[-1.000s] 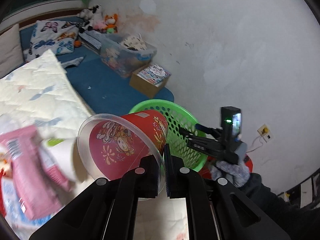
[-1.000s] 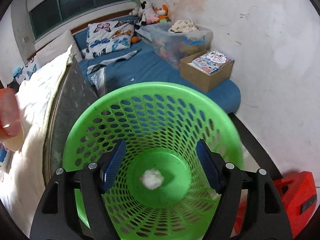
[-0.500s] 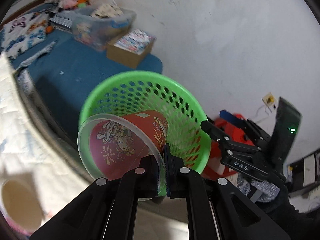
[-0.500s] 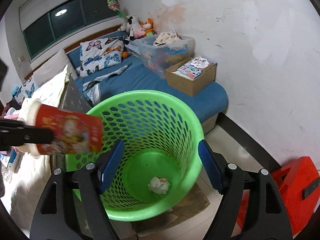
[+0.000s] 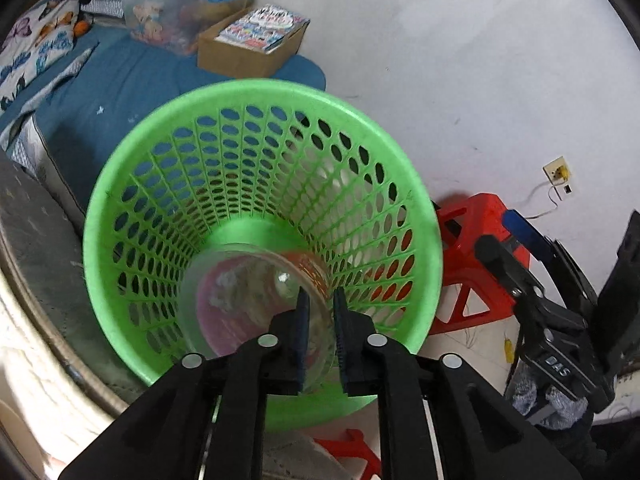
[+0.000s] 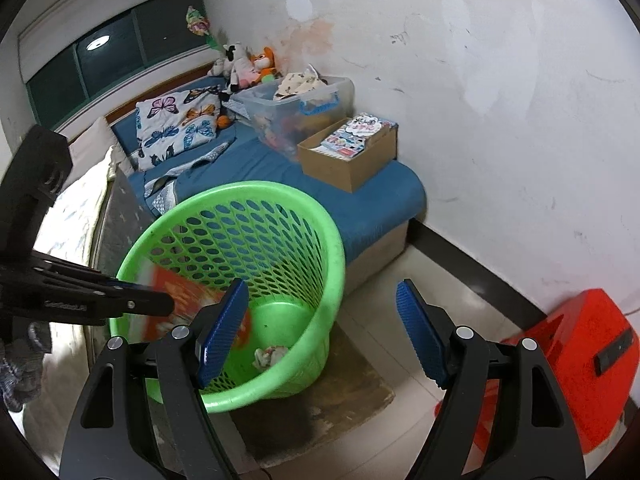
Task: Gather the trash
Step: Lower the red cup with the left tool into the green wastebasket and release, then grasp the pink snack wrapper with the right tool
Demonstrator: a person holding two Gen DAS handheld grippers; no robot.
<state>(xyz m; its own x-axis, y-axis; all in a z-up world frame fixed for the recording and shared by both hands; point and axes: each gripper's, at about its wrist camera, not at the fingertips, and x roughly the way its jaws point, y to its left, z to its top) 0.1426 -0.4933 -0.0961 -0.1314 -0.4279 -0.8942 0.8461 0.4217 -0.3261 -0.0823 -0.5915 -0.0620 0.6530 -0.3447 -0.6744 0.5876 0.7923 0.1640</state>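
Observation:
A green mesh basket (image 5: 120, 184) stands on the floor beside the bed; it also shows in the right wrist view (image 6: 336, 248). A red printed cup (image 5: 248, 296) with a clear rim sits tilted inside the basket, blurred. My left gripper (image 5: 319, 330) has its jaws slightly parted around the cup's rim; the cup (image 6: 180, 292) shows in the basket in the right wrist view next to the left gripper (image 6: 160, 304). A crumpled white wad (image 6: 270, 356) lies on the basket floor. My right gripper (image 6: 320, 332) is open and empty, to the right of the basket.
A red plastic stool (image 6: 592, 360) stands right of the basket (image 5: 472, 240). A cardboard box of books (image 6: 352, 152) and a clear storage tub (image 6: 296, 108) sit on the blue mattress (image 6: 360, 204). A white wall (image 6: 500, 100) is behind.
My left gripper has moved right from the bed and down into the basket with the cup. Its jaws have parted slightly. My right gripper has pulled back from the basket.

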